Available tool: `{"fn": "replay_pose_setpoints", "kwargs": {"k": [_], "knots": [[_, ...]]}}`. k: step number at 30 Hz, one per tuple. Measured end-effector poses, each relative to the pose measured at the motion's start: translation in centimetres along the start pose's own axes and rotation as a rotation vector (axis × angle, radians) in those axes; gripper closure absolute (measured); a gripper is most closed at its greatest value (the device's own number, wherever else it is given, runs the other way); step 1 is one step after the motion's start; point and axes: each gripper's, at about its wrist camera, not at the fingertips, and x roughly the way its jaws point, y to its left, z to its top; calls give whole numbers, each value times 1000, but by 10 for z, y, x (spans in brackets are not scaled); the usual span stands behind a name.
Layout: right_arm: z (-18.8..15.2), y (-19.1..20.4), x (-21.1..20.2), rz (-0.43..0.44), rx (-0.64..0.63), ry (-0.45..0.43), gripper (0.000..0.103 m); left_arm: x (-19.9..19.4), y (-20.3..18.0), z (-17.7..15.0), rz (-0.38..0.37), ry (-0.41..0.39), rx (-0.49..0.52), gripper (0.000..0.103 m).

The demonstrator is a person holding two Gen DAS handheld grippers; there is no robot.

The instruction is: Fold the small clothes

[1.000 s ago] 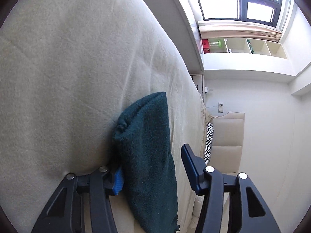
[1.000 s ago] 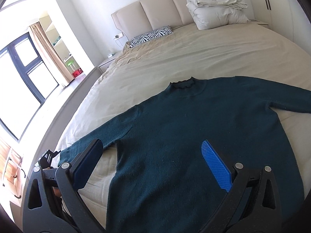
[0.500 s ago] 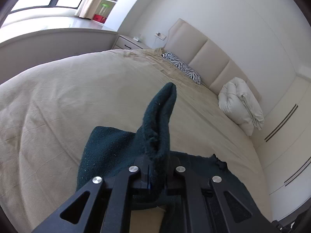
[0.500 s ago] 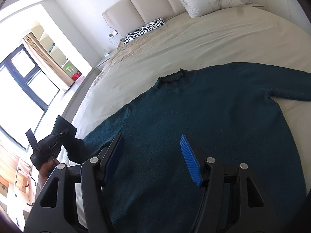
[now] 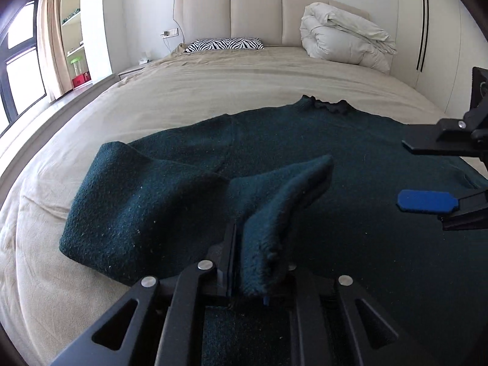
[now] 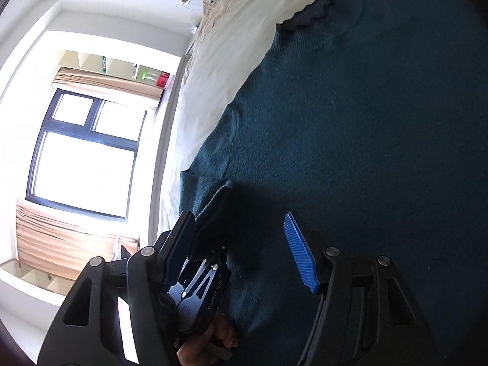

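Note:
A dark teal sweater (image 5: 335,140) lies flat on the bed, its ruffled collar (image 5: 323,106) toward the headboard. My left gripper (image 5: 259,259) pinches the cuff of the left sleeve (image 5: 137,201), which is folded inward over the body; its jaws are starting to open with the cuff still between the pads. My right gripper (image 5: 427,174) hangs open at the right, just above the sweater's body. In the right wrist view my right gripper (image 6: 241,235) is open over the sweater (image 6: 366,122), with the left gripper (image 6: 207,262) and a hand low between its fingers.
The beige bed sheet (image 5: 183,97) stretches to a padded headboard (image 5: 256,15). A zebra pillow (image 5: 225,44) and a folded white duvet (image 5: 341,39) lie at the head of the bed. A window (image 6: 85,158) and shelves are on the left, a wardrobe on the right.
My left gripper shut on the sleeve cuff, rolled upright and carried it inward over the sweater's body. My right gripper narrowed its jaws and dropped close to the sweater.

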Motion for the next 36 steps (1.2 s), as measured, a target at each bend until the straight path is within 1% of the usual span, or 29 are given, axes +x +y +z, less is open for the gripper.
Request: {"fn": "replay_pose_setpoints", "kwargs": {"k": [2, 4, 7, 8, 10, 11, 12, 13, 14, 15, 16, 17, 18, 19, 21, 23, 25, 27, 28, 29, 31, 33, 35, 36], "knots": [[8, -5, 26, 15, 41, 45, 42, 3, -4, 6, 3, 3, 4, 87], [16, -5, 45, 75, 70, 79, 42, 3, -5, 5, 3, 7, 4, 87], [9, 11, 61, 122, 70, 113, 42, 3, 0, 3, -5, 15, -5, 86], [8, 17, 67, 117, 57, 129, 42, 3, 0, 3, -7, 16, -10, 86], [7, 25, 78, 75, 20, 160, 43, 2, 2, 4, -13, 15, -18, 85], [5, 30, 82, 56, -1, 174, 44, 1, 2, 4, -15, 12, -23, 83], [3, 34, 86, 42, -26, 182, 50, 0, 4, 4, -20, 12, -31, 82], [2, 37, 88, 22, -51, 184, 60, 0, 7, 4, -25, 12, -41, 80], [2, 38, 91, -2, -74, 183, 67, -1, 10, 4, -30, 11, -52, 72], [4, 38, 91, -23, -86, 178, 76, -3, 13, 4, -30, 11, -65, 65], [6, 37, 90, -40, -88, 166, 84, -5, 16, 4, -24, 10, -82, 46], [9, 35, 89, -58, -92, 151, 91, -8, 21, 2, -24, 4, -102, 34], [12, 35, 84, -75, -101, 135, 94, -12, 25, 1, -37, -5, -126, 31], [16, 33, 77, -93, -115, 113, 94, -16, 31, -1, -63, -11, -152, 30], [25, 33, 53, -124, -138, 63, 94, -22, 42, -3, -118, -11, -203, 30], [38, 32, 26, -162, -154, 5, 95, -30, 56, -5, -149, -21, -265, 30], [53, 25, -5, -237, -163, -53, 95, -38, 69, -8, -182, -40, -332, 30], [69, 15, -30, -313, -163, -98, 95, -43, 85, -8, -191, -51, -388, 31], [78, 8, -43, -347, -158, -117, 95, -44, 92, -8, -190, -55, -414, 34], [85, -1, -56, -374, -147, -134, 95, -46, 100, -7, -194, -58, -438, 42], [97, -19, -75, -417, -119, -159, 95, -44, 119, -2, -213, -57, -484, 52], [107, -38, -93, -454, -83, -181, 95, -41, 134, 6, -223, -56, -518, 56], [117, -58, -105, -470, -44, -195, 95, -37, 145, 17, -230, -58, -538, 64], [120, -65, -110, -480, -32, -200, 95, -34, 150, 22, -238, -59, -545, 65]]}}
